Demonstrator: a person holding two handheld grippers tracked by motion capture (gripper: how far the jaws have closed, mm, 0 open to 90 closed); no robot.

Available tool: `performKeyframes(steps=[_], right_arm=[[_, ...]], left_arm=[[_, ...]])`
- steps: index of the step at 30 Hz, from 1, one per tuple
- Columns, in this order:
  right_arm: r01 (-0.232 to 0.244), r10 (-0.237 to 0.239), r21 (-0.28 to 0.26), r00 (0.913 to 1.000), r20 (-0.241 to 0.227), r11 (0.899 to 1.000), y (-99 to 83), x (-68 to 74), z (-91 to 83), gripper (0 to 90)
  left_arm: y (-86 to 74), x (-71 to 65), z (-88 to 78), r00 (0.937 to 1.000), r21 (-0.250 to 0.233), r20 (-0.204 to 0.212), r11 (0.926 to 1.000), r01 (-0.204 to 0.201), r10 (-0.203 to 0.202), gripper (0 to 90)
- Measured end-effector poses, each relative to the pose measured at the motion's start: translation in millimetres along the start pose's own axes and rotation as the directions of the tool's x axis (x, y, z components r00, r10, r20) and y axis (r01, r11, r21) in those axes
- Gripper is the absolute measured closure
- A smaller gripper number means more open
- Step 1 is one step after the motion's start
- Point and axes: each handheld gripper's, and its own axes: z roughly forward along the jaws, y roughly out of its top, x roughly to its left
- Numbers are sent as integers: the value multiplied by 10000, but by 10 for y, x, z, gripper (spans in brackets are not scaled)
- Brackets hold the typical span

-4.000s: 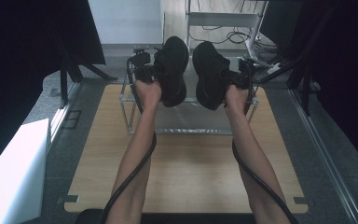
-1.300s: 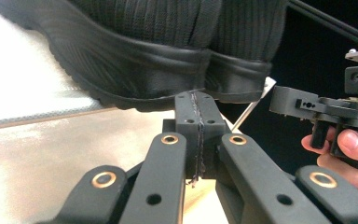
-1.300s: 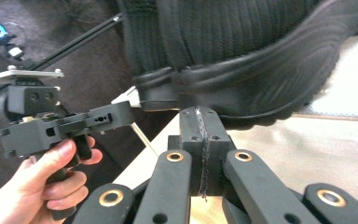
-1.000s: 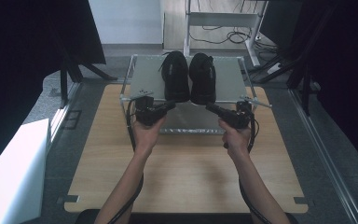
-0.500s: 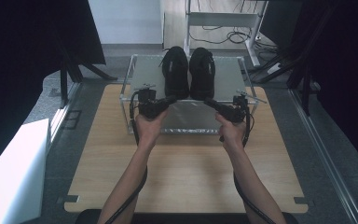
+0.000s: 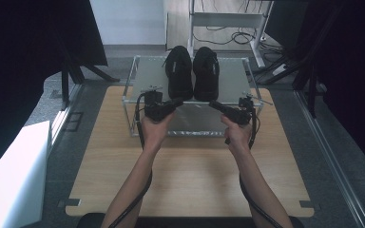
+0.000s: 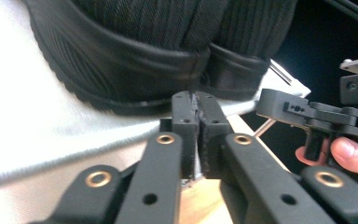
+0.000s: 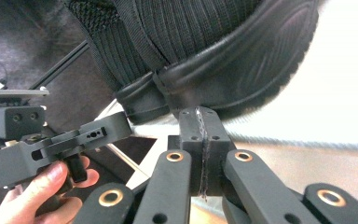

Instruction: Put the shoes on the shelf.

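Holding both grippers level at front edge of wire rack (image 6: pixel 132 102) on wooden counter (image 6: pixel 190 175); forearms reach fwd, roughly parallel. Left gripper (image 6: pixel 173 103) and right gripper (image 6: pixel 214 104) point inward twd each other, tips apart. Jaws pressed together on both, nothing between, per left gripper (image 7: pixel 196 116) and right gripper (image 8: pixel 201 128) views. Black shoes pair, left shoe (image 6: pixel 178 71) and right shoe (image 6: pixel 206 71), side by side touching on rack top shelf, heels just past jaw tips.

Black knit-cloth shoes (image 6: pixel 192 71) with ribbed rubber soles; wooden table (image 6: pixel 190 175)
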Motion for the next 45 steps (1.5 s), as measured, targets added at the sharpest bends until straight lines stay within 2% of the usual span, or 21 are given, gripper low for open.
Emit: performKeyframes(steps=[2,10,11,13,14,17,21,24,25,27,30,31,32,33,34,37,39,42,43,44,45], right_arm=[[-17,17,31,9999,-114,10000,-8,-11,-16,899],[503,-497,300,9986,-208,9983,-69,-13,-143,740],[729,-728,320,9973,-62,9968,-82,-9,-164,655],[998,-1002,367,9949,91,9943,-98,-4,-185,596],[998,-1002,367,9949,91,9943,-98,-4,-185,596],[1355,-1369,515,9903,233,9894,-127,12,-205,516],[1977,-2003,664,9791,351,9780,-174,28,-231,431],[2265,-2307,819,9719,465,9706,-208,32,-266,358],[2344,-2391,849,9696,510,9684,-220,33,-277,343],[2456,-2515,908,9660,601,9651,-233,33,-295,325],[2948,-3035,1099,9500,727,9492,-274,34,-351,257],[3094,-3192,1166,9446,764,9437,-284,34,-366,243],[3196,-3301,1229,9408,773,9396,-294,36,-382,213],[3289,-3403,1285,9370,789,9356,-303,38,-396,192],[3363,-3491,1371,9334,831,9317,-310,42,-412,185],[3549,-3701,1539,9251,844,9221,-331,52,-458,150],[3592,-3752,1602,9232,830,9194,-339,55,-476,149],[3712,-3891,1798,9181,755,9110,-357,57,-513,143],[3816,-4006,1915,9135,711,9043,-372,63,-544,139],[3816,-4006,1915,9135,711,9043,-372,63,-544,139],[3909,-4111,1992,9089,707,8986,-384,65,-571,137]], left_arm=[[-23,-2,-12,10000,2,-3,10000,-47,47,841],[-165,39,-66,9993,259,73,9990,-362,360,613],[-181,27,-85,9980,387,-179,9975,-600,607,567],[-190,20,-96,9969,438,-251,9964,-732,744,502],[-202,14,-110,9957,453,-336,9954,-847,863,502],[-238,3,-151,9916,511,-654,9928,-1081,1114,376],[-287,-13,-204,9853,628,-1022,9894,-1307,1367,229],[-343,-32,-238,9753,929,-1414,9831,-1576,1697,153],[-343,-32,-238,9753,929,-1414,9831,-1576,1697,140],[-378,-42,-259,9659,1101,-1672,9773,-1812,1979,139],[-455,-41,-302,9571,1235,-1951,9735,-1927,2142,99],[-455,-41,-302,9571,1235,-1951,9735,-1927,2142,86],[-495,-36,-324,9506,1365,-2097,9696,-2032,2288,72],[-495,-36,-324,9506,1365,-2097,9696,-2032,2288,56],[-535,-32,-349,9462,1457,-2167,9663,-2122,2405,41],[-570,-29,-384,9429,1493,-2232,9645,-2177,2474,22],[-600,-29,-428,9393,1509,-2292,9627,-2247,2552,16],[-641,-38,-495,9302,1626,-2395,9561,-2439,2780,7],[-657,-40,-524,9263,1679,-2432,9531,-2519,2877,3],[-667,-42,-541,9252,1711,-2447,9521,-2535,2902,3],[-697,-41,-589,9223,1769,-2476,9498,-2581,2968,0]])
